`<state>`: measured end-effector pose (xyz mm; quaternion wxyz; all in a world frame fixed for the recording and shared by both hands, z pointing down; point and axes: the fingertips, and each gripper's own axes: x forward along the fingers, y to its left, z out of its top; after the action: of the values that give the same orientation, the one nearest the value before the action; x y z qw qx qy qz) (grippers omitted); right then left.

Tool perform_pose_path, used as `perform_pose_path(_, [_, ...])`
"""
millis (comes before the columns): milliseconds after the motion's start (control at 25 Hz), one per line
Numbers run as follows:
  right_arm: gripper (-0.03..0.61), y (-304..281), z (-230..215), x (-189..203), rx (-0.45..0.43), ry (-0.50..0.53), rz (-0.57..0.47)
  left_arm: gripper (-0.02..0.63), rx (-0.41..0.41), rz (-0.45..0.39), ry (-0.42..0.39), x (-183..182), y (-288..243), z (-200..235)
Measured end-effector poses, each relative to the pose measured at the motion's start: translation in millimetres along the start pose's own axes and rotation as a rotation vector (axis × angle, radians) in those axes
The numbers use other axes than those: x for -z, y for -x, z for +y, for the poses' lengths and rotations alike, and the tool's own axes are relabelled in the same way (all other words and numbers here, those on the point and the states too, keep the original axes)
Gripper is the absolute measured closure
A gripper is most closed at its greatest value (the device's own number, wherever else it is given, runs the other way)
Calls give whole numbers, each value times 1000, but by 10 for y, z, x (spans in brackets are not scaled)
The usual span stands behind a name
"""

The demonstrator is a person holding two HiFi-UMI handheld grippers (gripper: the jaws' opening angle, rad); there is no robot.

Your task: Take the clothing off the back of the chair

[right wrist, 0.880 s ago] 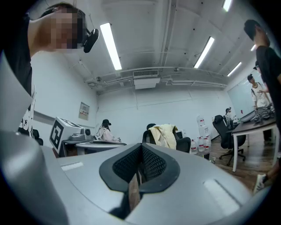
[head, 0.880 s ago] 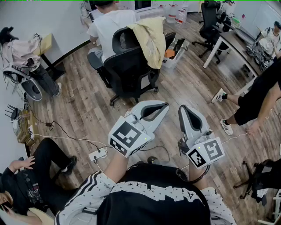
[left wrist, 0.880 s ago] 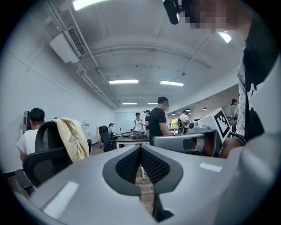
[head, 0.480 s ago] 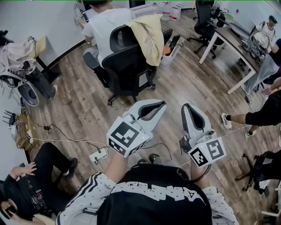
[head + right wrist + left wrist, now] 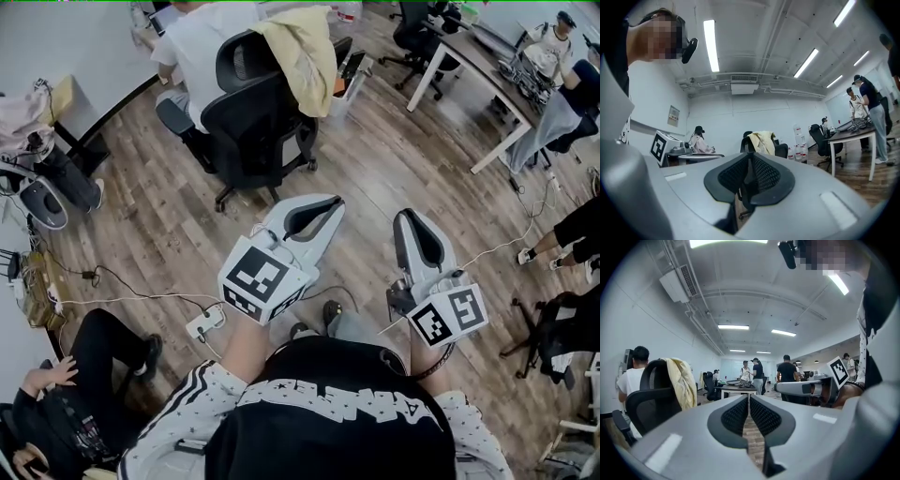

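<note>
Fingers (image 5: 736, 416) closed, empty; clothing (image 5: 302, 47) drapes chair (image 5: 253, 122) well ahead.

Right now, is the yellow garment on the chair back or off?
On. The yellow garment drapes over the back of the black chair, hanging down one side.

Two: left hand-held gripper (image 5: 330, 202), right hand-held gripper (image 5: 406, 217). One: yellow garment (image 5: 302, 47). One: black chair (image 5: 248, 122) bearing it.

Clothing (image 5: 305, 52) lies over the chair (image 5: 248, 122) back (a person (image 5: 197, 47) sits beside it).
</note>
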<state>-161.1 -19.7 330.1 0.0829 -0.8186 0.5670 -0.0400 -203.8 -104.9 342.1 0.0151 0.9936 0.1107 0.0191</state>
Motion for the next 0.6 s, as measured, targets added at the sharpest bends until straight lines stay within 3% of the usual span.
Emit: perform_pose_path(600, [525, 58, -19, -39, 32, -3, -24, 620, 49, 23, -15, 40, -9, -79])
